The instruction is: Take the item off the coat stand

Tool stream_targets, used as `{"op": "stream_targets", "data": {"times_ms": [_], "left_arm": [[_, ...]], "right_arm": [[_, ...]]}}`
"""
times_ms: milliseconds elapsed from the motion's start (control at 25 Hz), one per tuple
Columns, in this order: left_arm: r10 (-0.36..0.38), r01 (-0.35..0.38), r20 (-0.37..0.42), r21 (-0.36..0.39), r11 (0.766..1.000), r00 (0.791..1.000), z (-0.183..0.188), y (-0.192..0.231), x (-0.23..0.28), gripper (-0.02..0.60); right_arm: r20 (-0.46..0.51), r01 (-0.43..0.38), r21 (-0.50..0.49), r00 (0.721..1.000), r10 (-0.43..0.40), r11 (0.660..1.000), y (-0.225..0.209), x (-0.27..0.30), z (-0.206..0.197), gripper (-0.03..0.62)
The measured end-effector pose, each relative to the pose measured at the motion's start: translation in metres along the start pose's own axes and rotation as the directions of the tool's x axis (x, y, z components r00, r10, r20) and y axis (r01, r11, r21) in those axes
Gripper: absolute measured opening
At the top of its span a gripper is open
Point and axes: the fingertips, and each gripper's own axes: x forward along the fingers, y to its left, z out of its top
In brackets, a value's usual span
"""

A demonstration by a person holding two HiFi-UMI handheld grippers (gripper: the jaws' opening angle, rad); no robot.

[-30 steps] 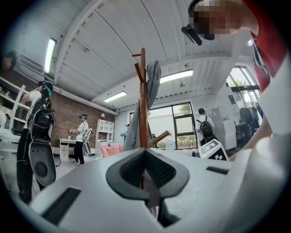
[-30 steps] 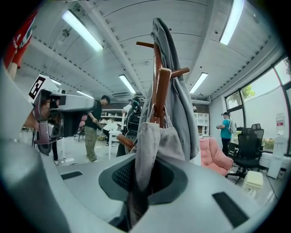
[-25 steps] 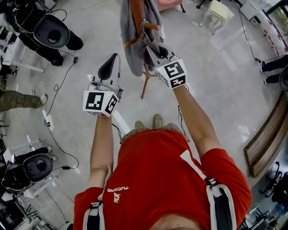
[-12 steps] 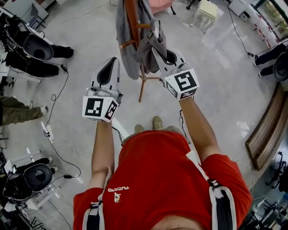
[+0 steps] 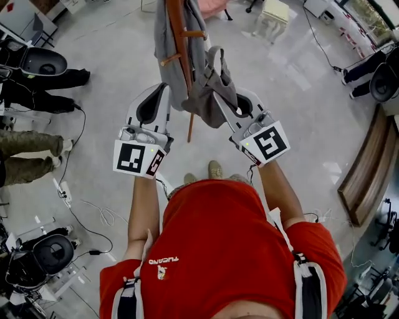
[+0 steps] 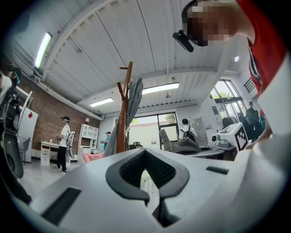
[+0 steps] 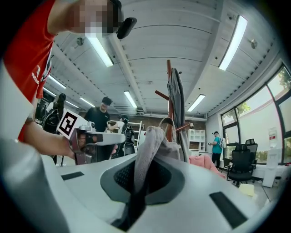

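Lab room, pale glossy floor [image 5: 299, 93], black cables [image 5: 81, 124] trailing over it on the left side.

Nearest: person in a red shirt [image 5: 218, 237], both forearms stretched forward, one gripper per hand.

Left gripper [image 5: 156, 93]: grey body with a black-and-white marker cube [image 5: 136, 159] at the hand end. Jaws together, nothing between them. It's level with the right one, just beside the hanging cloth; contact can't be confirmed.

Right gripper [image 5: 227, 103]: same build, with its own marker cube [image 5: 269, 143]. Jaws are clamped on a fold of the grey fabric bag [image 5: 209, 84]. In the right gripper view the cloth runs straight up out of the pads, with a loop handle above it.

The bag hangs against the brown wooden coat stand [image 5: 181, 37], touching the long grey coat [image 5: 163, 43] draped on the same pole. Can't tell whether its handle is on or off the peg.

Further out:
- Black round-seat chairs [image 5: 40, 62] at far left.
- A second person's legs [image 5: 25, 143] at the left edge.
- Small white table [image 5: 271, 19] beyond the stand.
- Curved wooden bench [image 5: 368, 180] at the right.
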Motion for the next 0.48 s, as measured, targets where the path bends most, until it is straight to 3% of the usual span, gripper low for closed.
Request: {"op": "stream_targets", "data": {"times_ms": [480], "left_arm": [[-0.026,0.026,-0.009,-0.002,1.0,1.0,0.0,-0.013,-0.014,0.009]], "right_arm": [[-0.012,-0.037,0.008,0.999,0.037,0.999,0.024,-0.014,-0.005,0.028]]}}
